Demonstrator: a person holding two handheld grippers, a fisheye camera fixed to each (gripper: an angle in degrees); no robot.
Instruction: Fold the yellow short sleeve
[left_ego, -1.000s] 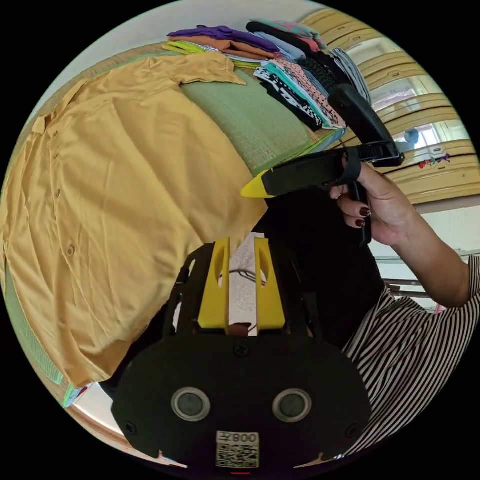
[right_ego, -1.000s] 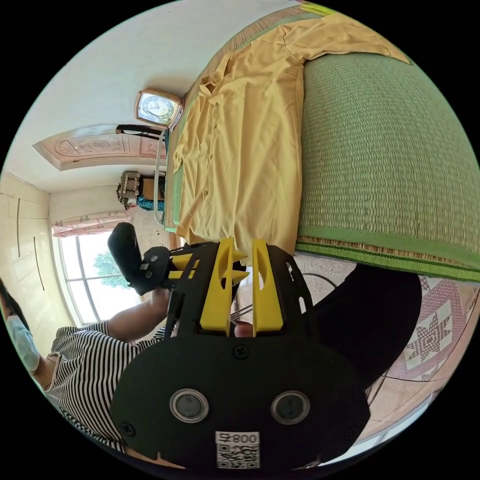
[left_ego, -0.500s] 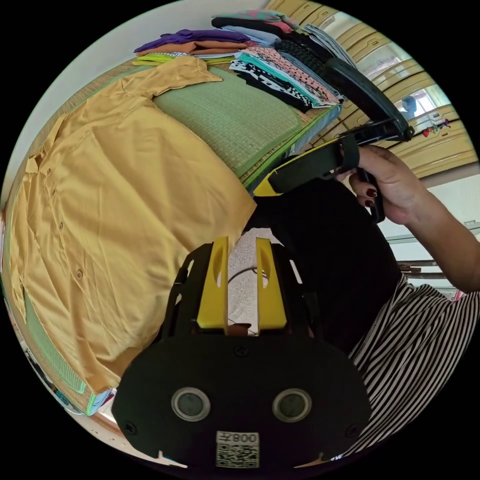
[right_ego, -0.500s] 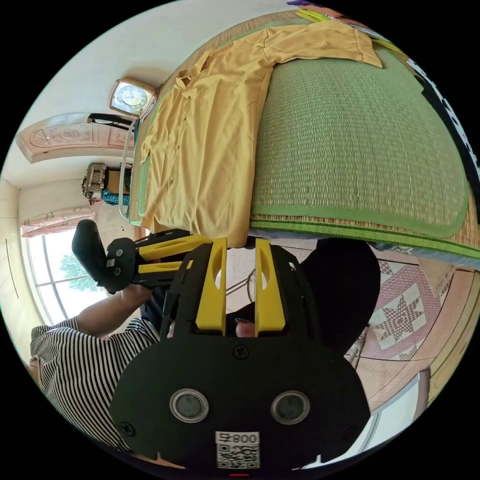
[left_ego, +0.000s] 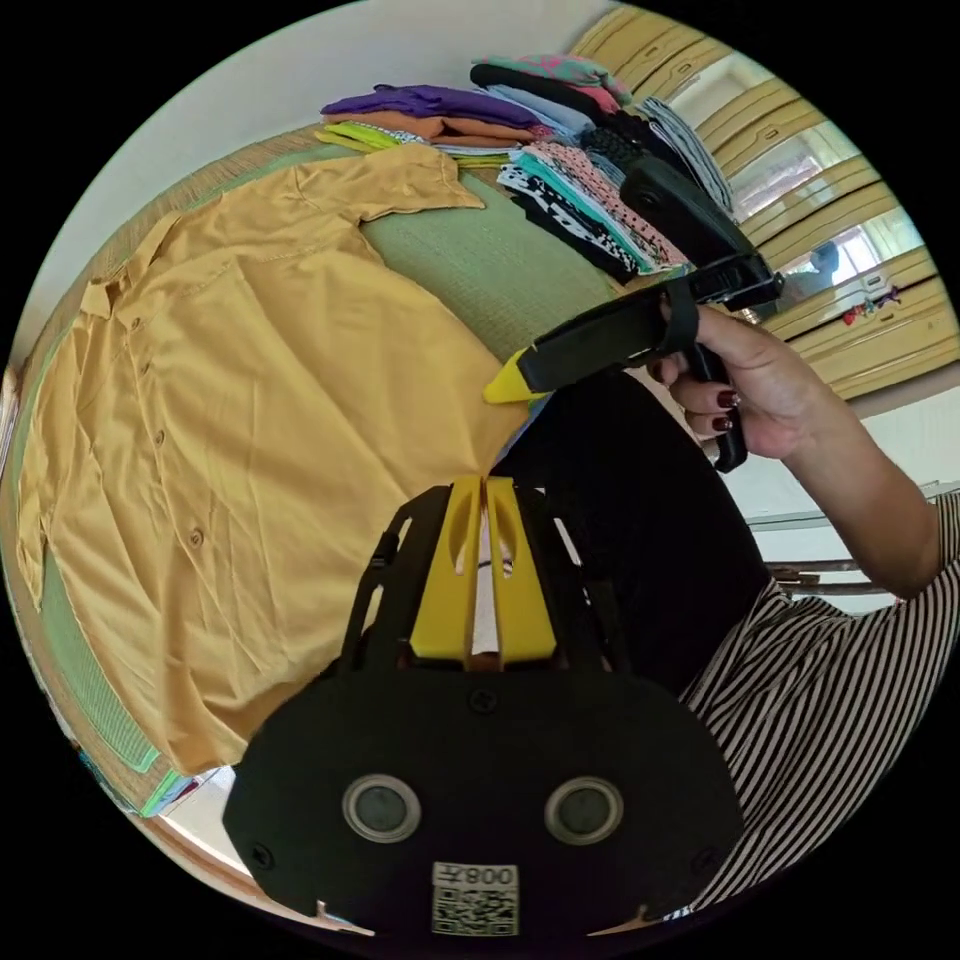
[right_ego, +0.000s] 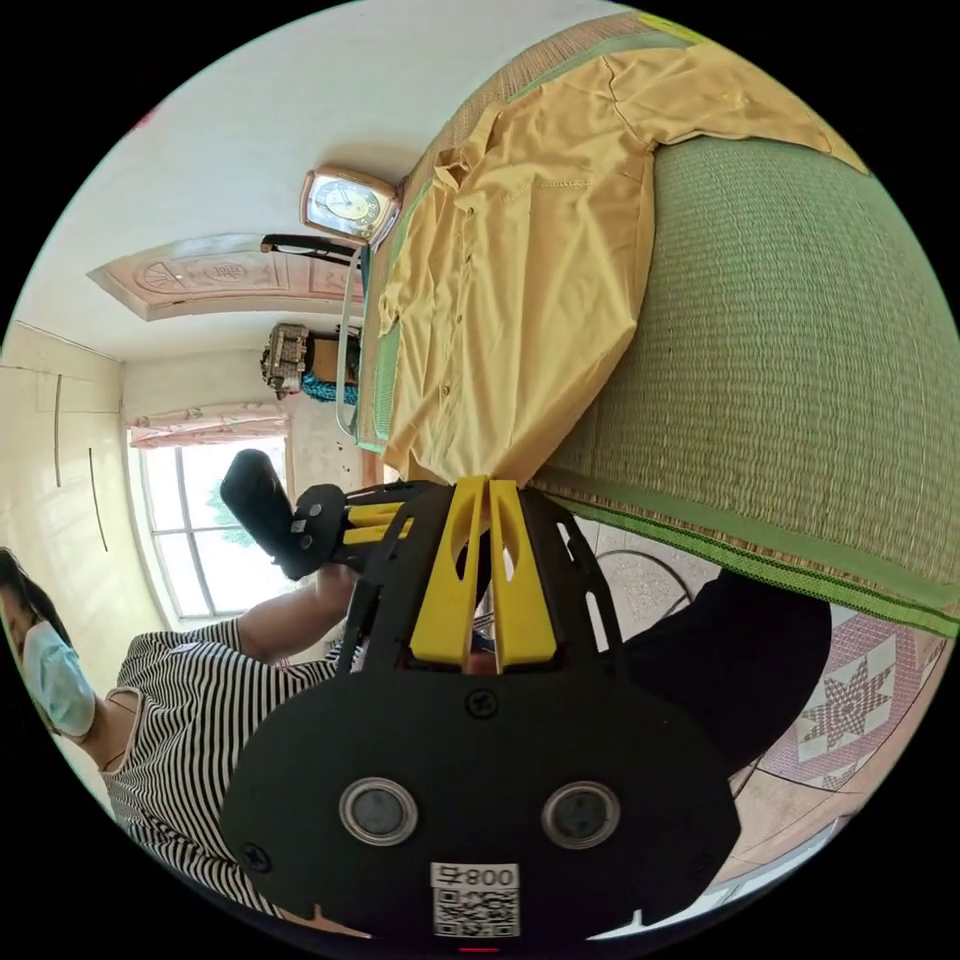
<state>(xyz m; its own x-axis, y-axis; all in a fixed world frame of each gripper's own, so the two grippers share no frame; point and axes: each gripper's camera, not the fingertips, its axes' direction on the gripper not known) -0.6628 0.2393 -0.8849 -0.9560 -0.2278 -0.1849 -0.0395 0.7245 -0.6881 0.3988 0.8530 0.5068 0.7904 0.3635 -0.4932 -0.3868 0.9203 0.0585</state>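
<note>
1. while the yellow short sleeve shirt (left_ego: 250, 420) lies spread flat, buttons up, on the green woven mat (left_ego: 480, 255), both grippers sit at its hem corner at the mat's near edge.
2. left gripper (left_ego: 484, 490): yellow jaws pressed together at the tips, right at the shirt's hem corner. whether cloth is caught between them i cannot tell.
3. right gripper (right_ego: 489, 492): jaws likewise closed tip to tip, just at the hem where it meets the mat border. a pinch on the cloth cannot be confirmed.
4. in the left gripper view the right gripper (left_ego: 515, 375) comes in from the side, held by a hand (left_ego: 765, 395), its yellow tip just beside the same hem corner.
5. writing: a sticker with a square code is on each gripper body; not reading it. the clock (right_ego: 345, 205) has a dial, too small to read.
6. edges: the shirt's hem runs along the mat's near border, collar toward the far side, one sleeve (left_ego: 400, 185) stretched out toward the stacked folded clothes (left_ego: 560, 150).
7. open room: a bare stretch of mat lies between shirt body and clothes stack. floor with patterned tiles (right_ego: 850, 700) is below the mat edge.
</note>
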